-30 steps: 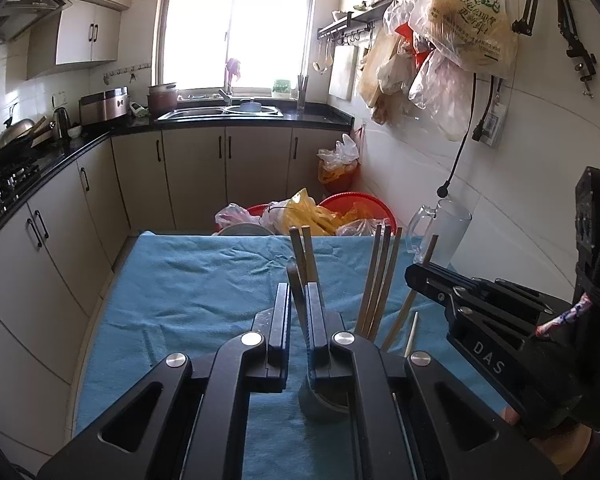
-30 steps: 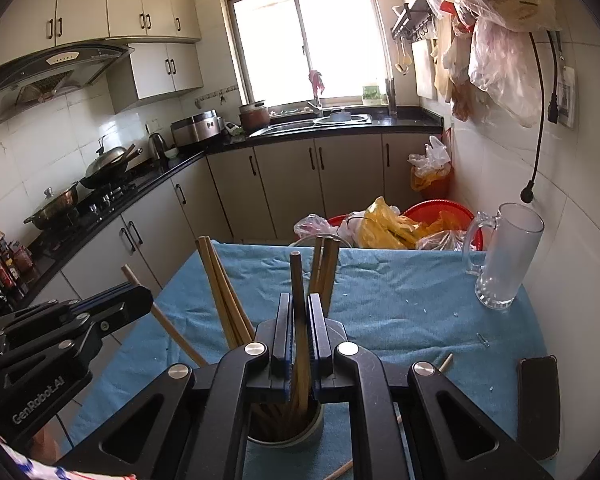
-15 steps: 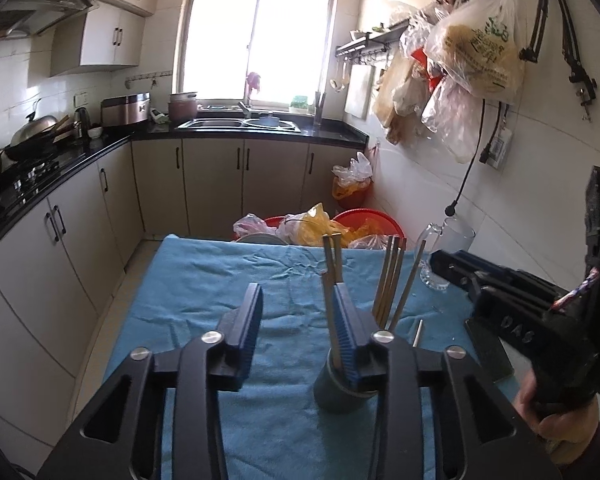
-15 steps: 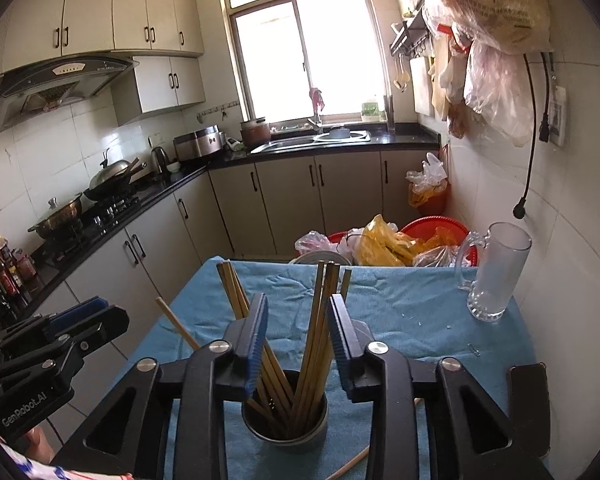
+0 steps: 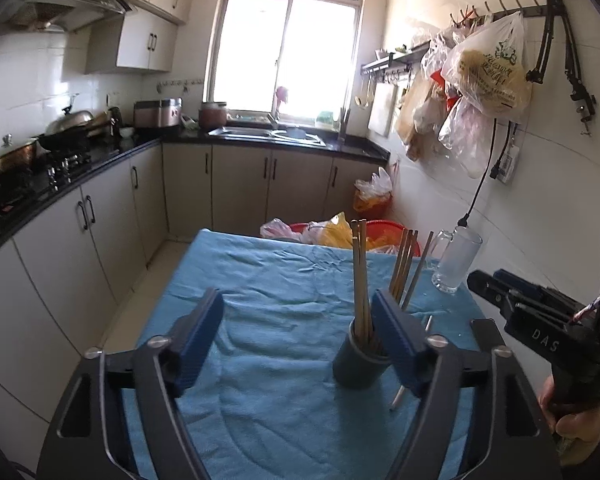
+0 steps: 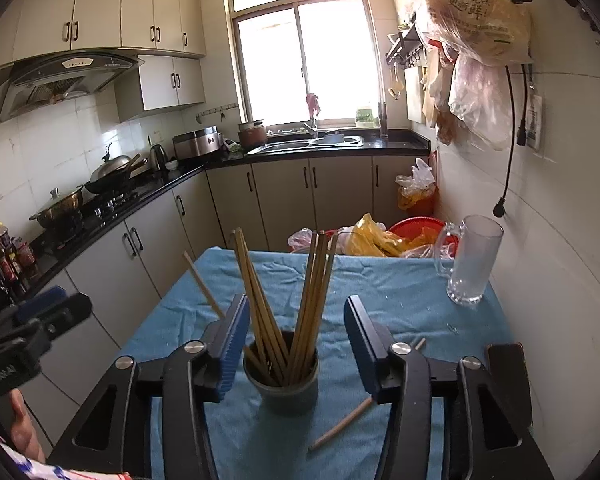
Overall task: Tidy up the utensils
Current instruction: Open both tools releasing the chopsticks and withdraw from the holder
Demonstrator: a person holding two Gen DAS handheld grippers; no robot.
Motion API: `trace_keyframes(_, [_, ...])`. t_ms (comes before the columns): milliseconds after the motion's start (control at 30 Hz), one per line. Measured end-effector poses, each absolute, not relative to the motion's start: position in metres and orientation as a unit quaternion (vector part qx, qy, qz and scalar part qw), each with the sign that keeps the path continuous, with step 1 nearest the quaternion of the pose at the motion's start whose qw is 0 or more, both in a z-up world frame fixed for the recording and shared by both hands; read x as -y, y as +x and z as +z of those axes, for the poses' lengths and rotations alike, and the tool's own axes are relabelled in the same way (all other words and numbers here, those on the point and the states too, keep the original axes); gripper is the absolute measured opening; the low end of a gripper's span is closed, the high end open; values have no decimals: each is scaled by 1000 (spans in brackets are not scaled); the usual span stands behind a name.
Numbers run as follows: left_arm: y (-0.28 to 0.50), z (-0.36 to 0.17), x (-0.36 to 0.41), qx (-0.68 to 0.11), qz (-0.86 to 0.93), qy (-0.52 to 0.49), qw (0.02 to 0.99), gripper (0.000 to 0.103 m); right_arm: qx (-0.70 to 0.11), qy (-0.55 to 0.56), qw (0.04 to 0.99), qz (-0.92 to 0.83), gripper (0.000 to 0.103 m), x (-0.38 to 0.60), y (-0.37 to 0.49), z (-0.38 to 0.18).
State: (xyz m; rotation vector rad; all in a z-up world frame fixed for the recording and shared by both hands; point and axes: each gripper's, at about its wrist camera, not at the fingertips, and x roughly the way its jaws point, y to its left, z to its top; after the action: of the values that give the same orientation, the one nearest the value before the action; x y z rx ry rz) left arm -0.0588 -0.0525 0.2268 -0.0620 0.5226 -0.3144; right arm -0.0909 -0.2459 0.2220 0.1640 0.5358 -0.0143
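Note:
A grey cup [image 6: 283,384] stands on the blue cloth and holds several wooden chopsticks [image 6: 314,288]. It also shows in the left wrist view [image 5: 358,364], with its chopsticks [image 5: 360,276]. My right gripper [image 6: 294,320] is open and empty, its jaws on either side of the cup, above it. My left gripper [image 5: 296,326] is open and empty, with the cup just inside its right finger. One loose chopstick [image 6: 342,426] lies on the cloth beside the cup.
A glass mug [image 6: 474,264] stands at the table's far right by the wall. A dark flat object [image 6: 508,376] lies near the right edge. The blue cloth [image 5: 268,280] covers the table. Red basins with bags [image 6: 388,236] sit beyond the far edge.
Both grippers were shut on chopsticks standing in the cup. Both have opened, let the chopsticks go into the cup, and pulled back and up.

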Motion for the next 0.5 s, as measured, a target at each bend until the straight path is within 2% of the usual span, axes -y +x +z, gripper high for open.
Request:
trace_keyframes(100, [-74, 226, 51, -248, -151, -25, 956, 82, -269, 77, 960, -8, 56, 243, -103, 216])
trace_keyframes(500, [-120, 215, 51, -248, -151, -14, 957, 87, -289, 99, 952, -19, 62, 243, -142, 189])
